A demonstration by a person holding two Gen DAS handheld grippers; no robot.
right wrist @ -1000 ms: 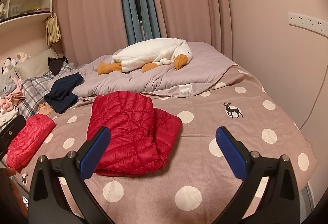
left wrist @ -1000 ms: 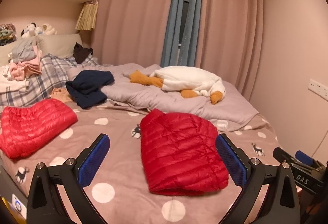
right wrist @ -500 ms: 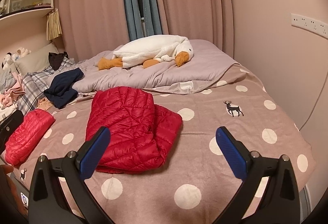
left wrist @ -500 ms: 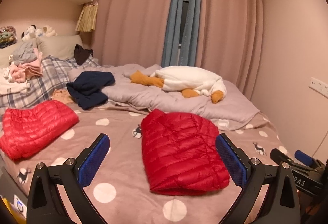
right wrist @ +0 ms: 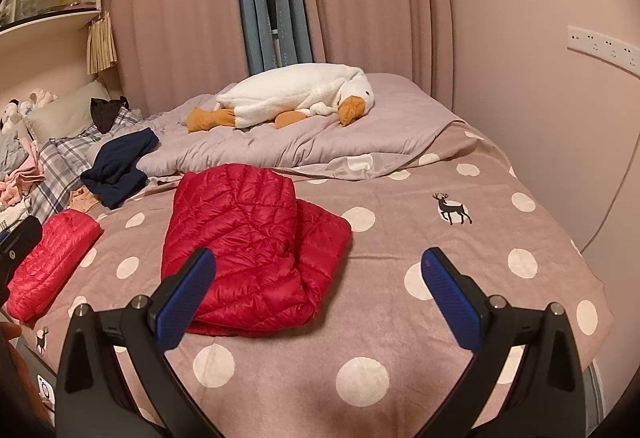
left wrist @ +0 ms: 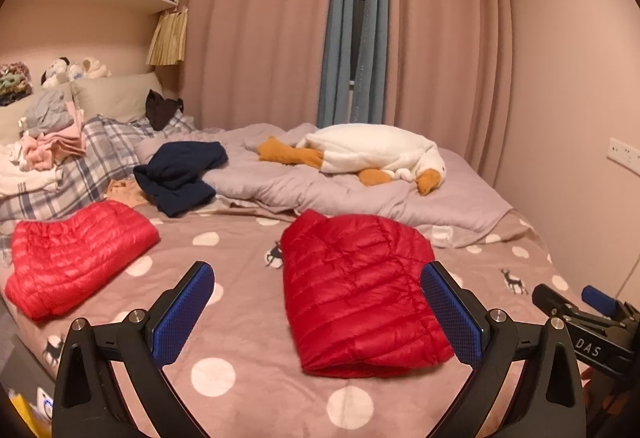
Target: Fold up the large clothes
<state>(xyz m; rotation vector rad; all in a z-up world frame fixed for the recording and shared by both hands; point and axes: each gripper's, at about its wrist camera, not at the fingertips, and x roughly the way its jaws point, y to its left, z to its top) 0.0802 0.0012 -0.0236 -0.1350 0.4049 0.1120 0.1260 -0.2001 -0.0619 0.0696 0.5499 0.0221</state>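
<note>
The folded red down jacket (left wrist: 360, 290) lies near the middle of the polka-dot bed (left wrist: 224, 378), its lower layer sticking out on the right side. Left tongs (left wrist: 316, 314) and right tongs (right wrist: 318, 298) both hover above it, spread wide and holding nothing. The fold looks complete; tucking that protruding edge flush would tidy it. A second folded red jacket (left wrist: 76, 254) sits far left, a navy garment (left wrist: 180, 175) beyond.

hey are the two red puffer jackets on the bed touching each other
Apart. The left wrist view shows the folded red jacket and the second red jacket separated by a wide strip of polka-dot blanket; the right wrist view shows the same gap.
</note>
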